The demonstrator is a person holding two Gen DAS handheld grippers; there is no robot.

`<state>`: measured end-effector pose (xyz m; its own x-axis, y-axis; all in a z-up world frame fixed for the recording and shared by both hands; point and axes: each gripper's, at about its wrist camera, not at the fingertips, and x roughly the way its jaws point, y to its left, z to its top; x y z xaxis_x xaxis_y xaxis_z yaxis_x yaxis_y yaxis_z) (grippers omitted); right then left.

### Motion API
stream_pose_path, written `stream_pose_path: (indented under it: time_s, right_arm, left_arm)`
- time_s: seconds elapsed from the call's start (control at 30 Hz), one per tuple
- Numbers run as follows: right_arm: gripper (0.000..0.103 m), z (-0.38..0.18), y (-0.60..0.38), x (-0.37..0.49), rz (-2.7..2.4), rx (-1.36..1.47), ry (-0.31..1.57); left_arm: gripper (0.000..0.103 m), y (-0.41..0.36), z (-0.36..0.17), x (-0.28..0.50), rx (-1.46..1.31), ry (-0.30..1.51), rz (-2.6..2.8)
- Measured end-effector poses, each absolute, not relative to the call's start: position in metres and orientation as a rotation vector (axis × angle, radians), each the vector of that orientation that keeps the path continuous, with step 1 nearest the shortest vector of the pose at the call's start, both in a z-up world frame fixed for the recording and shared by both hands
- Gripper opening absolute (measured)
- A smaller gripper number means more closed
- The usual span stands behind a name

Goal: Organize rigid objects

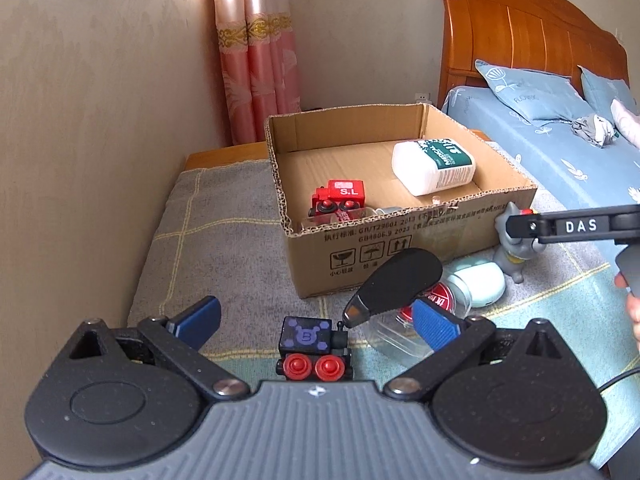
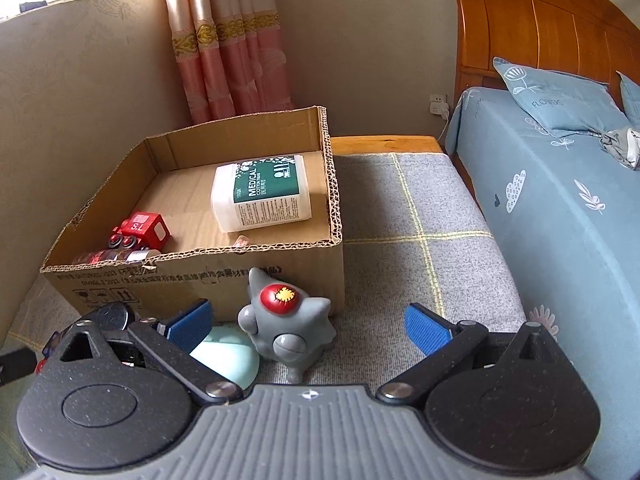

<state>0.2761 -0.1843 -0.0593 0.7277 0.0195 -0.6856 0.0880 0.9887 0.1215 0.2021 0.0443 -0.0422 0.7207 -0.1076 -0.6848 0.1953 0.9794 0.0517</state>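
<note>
While both grippers' jaws gape apart, cardboard box (image 2: pixel 192 280) sits on grey checked mat (image 2: pixel 420 220) beside bed (image 2: pixel 560 208).

The box (image 2: pixel 192 280) is open on top, and its floor is bare at the back left; the bottle (image 2: pixel 260 196) fills the right side and the red train (image 2: pixel 140 232) the front left corner. In front of the box the way is crowded: the grey figure (image 2: pixel 284 328), the mint case (image 2: pixel 228 356), a black paddle (image 1: pixel 396 280) and the black train (image 1: pixel 314 350) stand close together. Right of the box the grey cloth (image 2: pixel 420 220) is free up to the bed (image 2: pixel 560 220).
</note>
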Motion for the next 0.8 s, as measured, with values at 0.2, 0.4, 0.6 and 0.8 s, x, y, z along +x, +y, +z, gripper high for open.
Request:
stream_pose_path:
  time_s: [0.2, 0.4, 0.6, 0.8]
  right_arm:
    - [0.103, -0.065, -0.198, 0.275, -0.061, 0.178, 0.762]
    - [0.103, -0.060, -0.220, 0.258, -0.089, 0.216, 0.737]
    - [0.103, -0.060, -0.240, 0.242, -0.139, 0.192, 0.750]
    - [0.103, -0.075, -0.242, 0.220, -0.077, 0.173, 0.789]
  left_arm:
    - [0.101, 0.046, -0.045, 0.199, 0.130, 0.762, -0.167]
    - [0.101, 0.045, -0.047, 0.199, 0.132, 0.771, -0.170]
    - [0.101, 0.044, -0.049, 0.199, 0.129, 0.777, -0.179]
    - [0.101, 0.042, -0.052, 0.199, 0.134, 0.785, -0.195]
